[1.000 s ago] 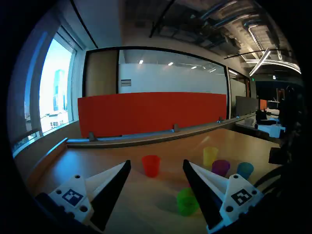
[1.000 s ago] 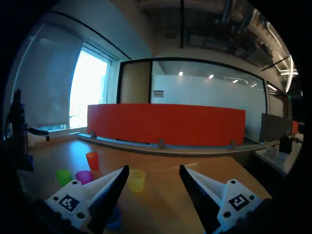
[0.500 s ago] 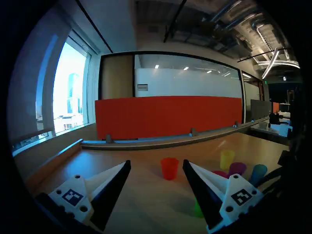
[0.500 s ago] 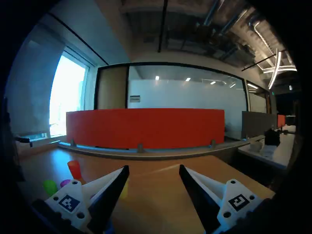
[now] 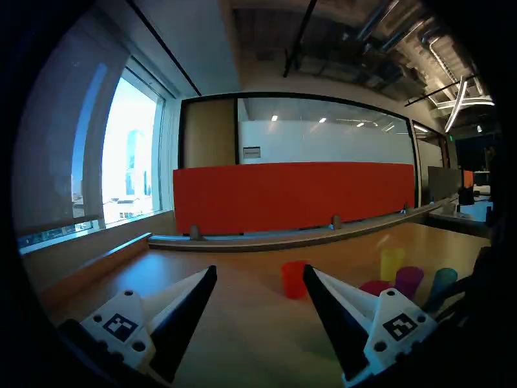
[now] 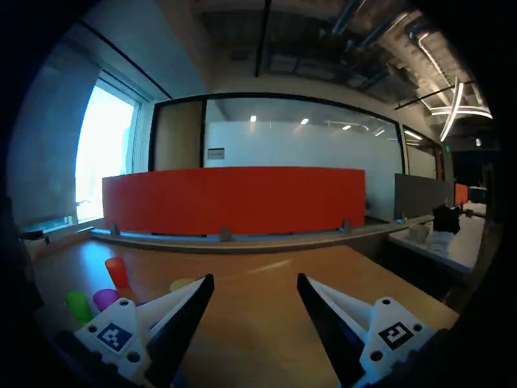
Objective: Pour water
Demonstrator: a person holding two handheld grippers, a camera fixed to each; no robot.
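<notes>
Roughly level above desk (image 5: 245,323): left gripper (image 5: 258,268) wide apart, empty, red cup (image 5: 294,279) ahead; right gripper (image 6: 254,277) wide apart, empty.

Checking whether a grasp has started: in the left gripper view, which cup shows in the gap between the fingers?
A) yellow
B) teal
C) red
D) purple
C: the red cup shows in the gap of the open left gripper, farther off and untouched.
</notes>
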